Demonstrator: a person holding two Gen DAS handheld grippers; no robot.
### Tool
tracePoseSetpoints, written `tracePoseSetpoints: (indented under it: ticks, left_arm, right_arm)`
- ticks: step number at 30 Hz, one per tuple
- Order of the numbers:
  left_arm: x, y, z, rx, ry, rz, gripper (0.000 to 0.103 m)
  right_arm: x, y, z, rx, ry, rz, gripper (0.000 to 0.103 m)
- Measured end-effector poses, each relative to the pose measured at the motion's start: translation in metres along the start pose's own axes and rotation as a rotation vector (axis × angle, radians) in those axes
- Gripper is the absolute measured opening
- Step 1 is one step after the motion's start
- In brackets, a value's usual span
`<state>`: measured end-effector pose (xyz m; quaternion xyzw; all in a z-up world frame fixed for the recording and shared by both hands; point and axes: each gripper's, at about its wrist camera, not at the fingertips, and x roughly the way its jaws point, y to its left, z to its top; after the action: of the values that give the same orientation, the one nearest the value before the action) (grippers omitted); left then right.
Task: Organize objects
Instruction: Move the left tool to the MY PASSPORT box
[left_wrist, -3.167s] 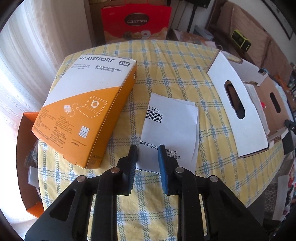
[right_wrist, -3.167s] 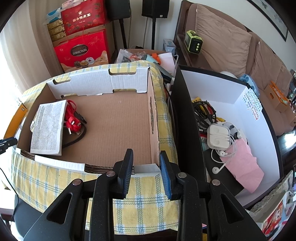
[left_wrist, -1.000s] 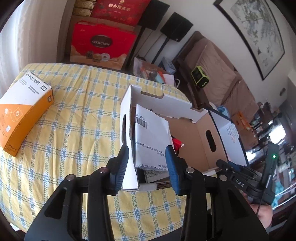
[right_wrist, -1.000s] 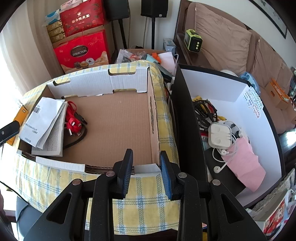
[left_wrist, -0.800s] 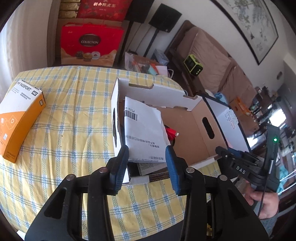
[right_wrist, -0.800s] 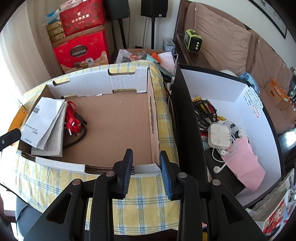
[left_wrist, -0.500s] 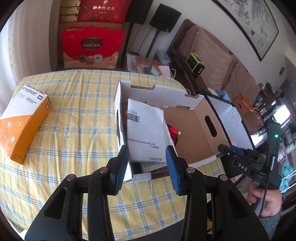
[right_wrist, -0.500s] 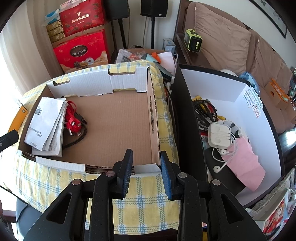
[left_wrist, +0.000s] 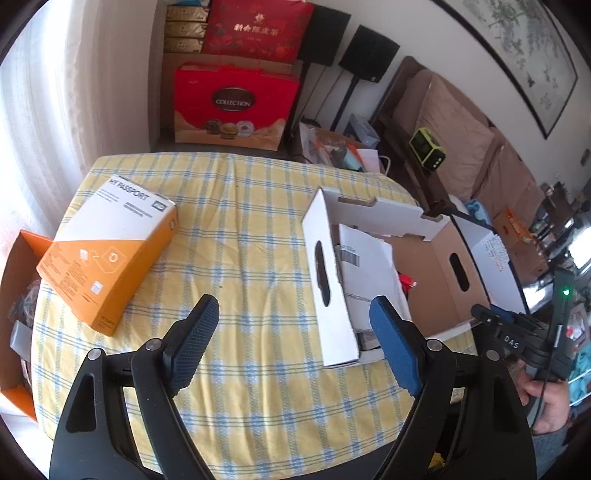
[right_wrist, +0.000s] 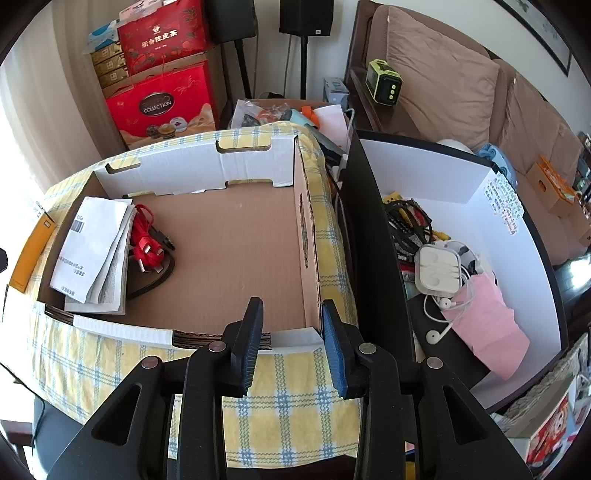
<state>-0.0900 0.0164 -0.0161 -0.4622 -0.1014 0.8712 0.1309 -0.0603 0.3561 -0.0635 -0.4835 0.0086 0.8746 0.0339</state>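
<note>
A white folded paper with a barcode (right_wrist: 92, 243) lies inside the open cardboard box (right_wrist: 236, 258) at its left end, on a booklet, beside a red cable (right_wrist: 147, 243). In the left wrist view the paper (left_wrist: 369, 273) rests behind the box's white end wall (left_wrist: 325, 280). My left gripper (left_wrist: 291, 332) is wide open and empty, above the checked tablecloth just left of the box. An orange and white hard-drive box (left_wrist: 110, 243) lies on the table to the left. My right gripper (right_wrist: 291, 332) is open and empty at the box's near right corner.
A black-and-white bin (right_wrist: 480, 236) with earphones, cables and a pink bag stands right of the table. An orange box (left_wrist: 22, 295) sits off the table's left edge. Red gift boxes (left_wrist: 232, 103) stand behind the table. A sofa is at the right.
My left gripper has let go of the paper, which now lies in the box. The gripper has opened wide and pulled back to the left. The right gripper has not moved.
</note>
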Motion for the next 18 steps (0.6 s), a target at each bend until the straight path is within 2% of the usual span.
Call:
tracePoseSetpoints:
  ticks: [10, 18]
  left_arm:
    - [-0.026, 0.095, 0.019, -0.095, -0.036, 0.156, 0.082]
    - [-0.028, 0.157, 0.026, -0.154, -0.032, 0.205, 0.082]
  right_arm:
    - [0.003, 0.004, 0.003, -0.021, -0.004, -0.018, 0.034]
    - [0.005, 0.019, 0.007, -0.042, -0.005, -0.015, 0.033]
